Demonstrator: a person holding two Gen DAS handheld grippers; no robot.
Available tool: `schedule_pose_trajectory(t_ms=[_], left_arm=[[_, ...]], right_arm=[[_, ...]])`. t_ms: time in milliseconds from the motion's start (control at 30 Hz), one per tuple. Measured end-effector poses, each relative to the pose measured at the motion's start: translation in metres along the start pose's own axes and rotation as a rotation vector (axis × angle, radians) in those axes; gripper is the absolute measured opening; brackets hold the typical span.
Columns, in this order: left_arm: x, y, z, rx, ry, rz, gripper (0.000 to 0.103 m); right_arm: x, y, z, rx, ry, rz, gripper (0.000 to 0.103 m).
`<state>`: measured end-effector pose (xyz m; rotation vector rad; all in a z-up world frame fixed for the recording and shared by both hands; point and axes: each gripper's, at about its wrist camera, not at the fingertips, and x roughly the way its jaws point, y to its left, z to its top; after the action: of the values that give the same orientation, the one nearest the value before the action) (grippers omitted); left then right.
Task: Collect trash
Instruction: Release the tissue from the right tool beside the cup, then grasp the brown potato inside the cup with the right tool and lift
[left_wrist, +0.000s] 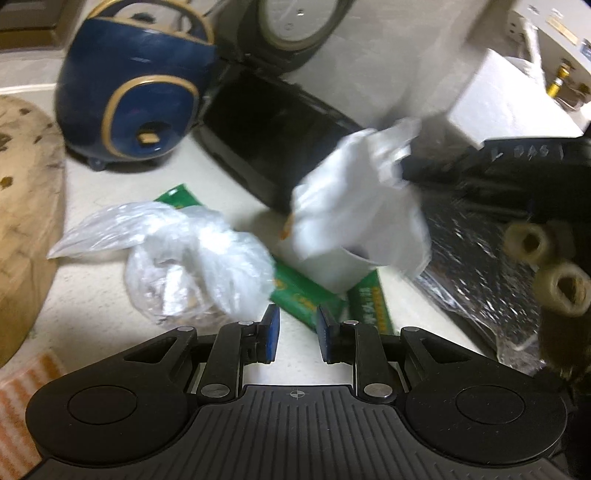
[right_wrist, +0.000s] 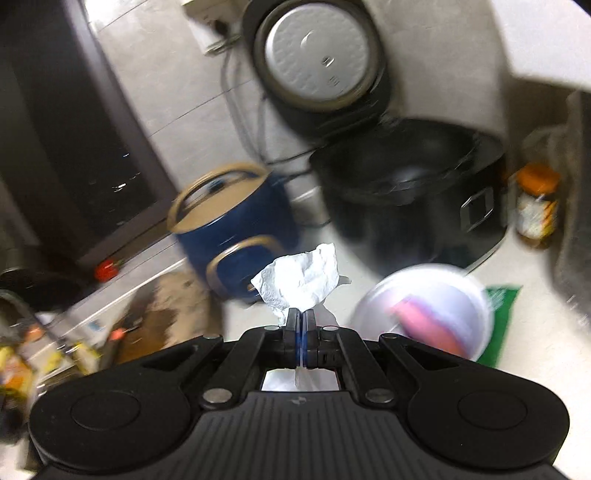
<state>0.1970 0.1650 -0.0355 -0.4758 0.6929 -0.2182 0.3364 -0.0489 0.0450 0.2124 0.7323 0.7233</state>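
Note:
My right gripper (right_wrist: 301, 316) is shut on a crumpled white tissue (right_wrist: 301, 282) and holds it above the counter; in the left wrist view the same tissue (left_wrist: 354, 206) hangs from the right gripper's dark body (left_wrist: 498, 162) over a white paper cup (left_wrist: 332, 266). In the right wrist view the cup (right_wrist: 424, 314) lies below right, with a pink object inside. My left gripper (left_wrist: 297, 325) is open and empty, just above a green wrapper (left_wrist: 306, 295). A crumpled clear plastic bag (left_wrist: 184, 258) lies left of its fingertips.
A blue and gold kettle (left_wrist: 129, 99) and a black rice cooker (left_wrist: 266, 133) with its lid up stand at the back. A wooden board (left_wrist: 22, 206) lies left. A shiny foil bag (left_wrist: 476, 273) lies right. A jar (right_wrist: 535, 210) stands right of the cooker.

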Motion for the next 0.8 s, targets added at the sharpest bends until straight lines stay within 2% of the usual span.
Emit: schedule_pose_trajectory(t_ms=[100,233,300,333,367,433,533,633,733,800], left_arm=[[0.0,-0.005,-0.001,0.035,0.002,-0.009,0.025],[0.001,-0.003,-0.001,0.041,-0.007,0.0,0.025],[0.003,-0.001,0.0,0.035,-0.01,0.001,0.025],[0.004,0.0,0.0,0.032,-0.011,0.002,0.025],[0.005,0.001,0.001,0.029,-0.013,0.003,0.025],[0.006,0.003,0.001,0.023,-0.013,0.006,0.025],[0.008,0.008,0.001,0.012,-0.01,0.018,0.025],[0.008,0.011,-0.001,0.004,-0.005,0.028,0.025],[0.008,0.013,-0.003,0.005,-0.001,0.033,0.025],[0.007,0.014,-0.004,0.01,0.002,0.034,0.025]], right_arm=[[0.01,0.004,-0.014,-0.008,0.091,0.051,0.002],[0.017,-0.007,-0.011,-0.008,0.074,-0.034,0.008],[0.023,-0.019,0.0,0.012,0.067,-0.114,0.021],[0.03,-0.027,0.006,0.033,0.09,-0.162,0.035],[0.04,-0.039,0.01,0.066,0.124,-0.206,0.038],[0.062,-0.06,0.014,0.148,0.198,-0.253,0.038],[0.093,-0.08,0.016,0.262,0.281,-0.246,0.038],[0.118,-0.088,0.018,0.307,0.322,-0.313,0.038],[0.144,-0.097,0.014,0.352,0.381,-0.345,0.038],[0.156,-0.099,0.011,0.337,0.402,-0.388,0.039]])
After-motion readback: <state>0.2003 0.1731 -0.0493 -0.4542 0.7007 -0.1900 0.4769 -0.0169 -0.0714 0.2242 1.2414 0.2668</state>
